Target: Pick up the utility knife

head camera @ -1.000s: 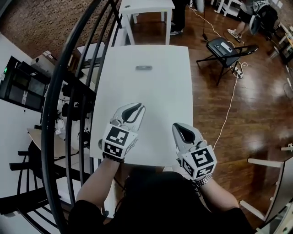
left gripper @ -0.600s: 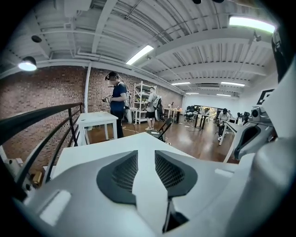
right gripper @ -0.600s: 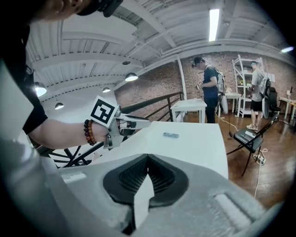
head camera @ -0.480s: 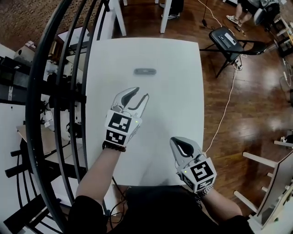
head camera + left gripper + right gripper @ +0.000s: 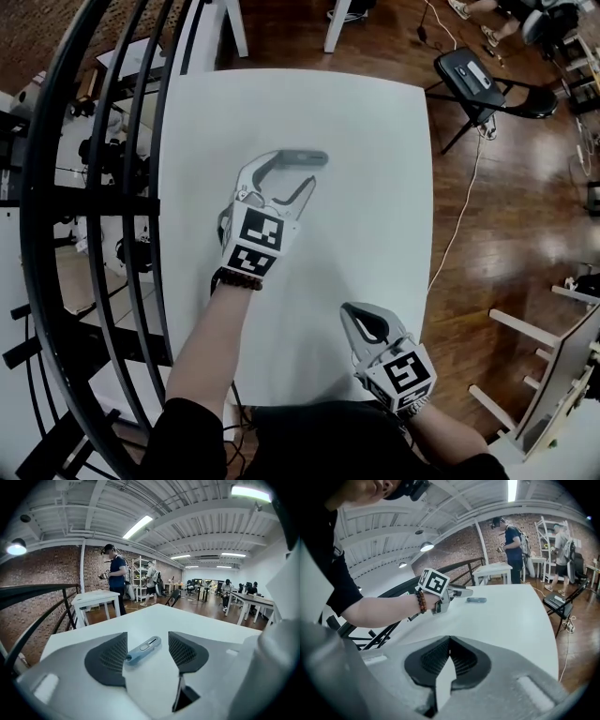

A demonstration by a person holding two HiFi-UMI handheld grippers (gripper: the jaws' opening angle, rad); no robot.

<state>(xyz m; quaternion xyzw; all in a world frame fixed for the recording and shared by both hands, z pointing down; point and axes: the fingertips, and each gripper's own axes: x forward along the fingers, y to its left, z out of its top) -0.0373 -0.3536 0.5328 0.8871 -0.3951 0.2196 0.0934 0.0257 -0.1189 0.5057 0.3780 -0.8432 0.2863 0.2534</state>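
The utility knife (image 5: 307, 157), a slim grey-blue one, lies flat on the white table (image 5: 375, 234) toward its far side. My left gripper (image 5: 297, 169) reaches it with jaws opening. In the left gripper view the knife (image 5: 144, 649) lies between the two dark pads (image 5: 110, 657), close to the left one, and neither pad presses on it. My right gripper (image 5: 368, 322) hangs over the table's near edge, shut with nothing in it. In the right gripper view its pads (image 5: 436, 659) meet, and the knife (image 5: 476, 600) and the left gripper (image 5: 457, 592) show far ahead.
A black curved railing (image 5: 56, 234) runs along the table's left side. A black folding chair (image 5: 483, 75) and a white cable (image 5: 459, 225) are on the wooden floor to the right. Another white table (image 5: 93, 599) and several people stand beyond.
My left gripper has gone forward to the knife and its jaws have spread from nearly shut to wide. The right gripper has drawn back toward the near edge, still shut.
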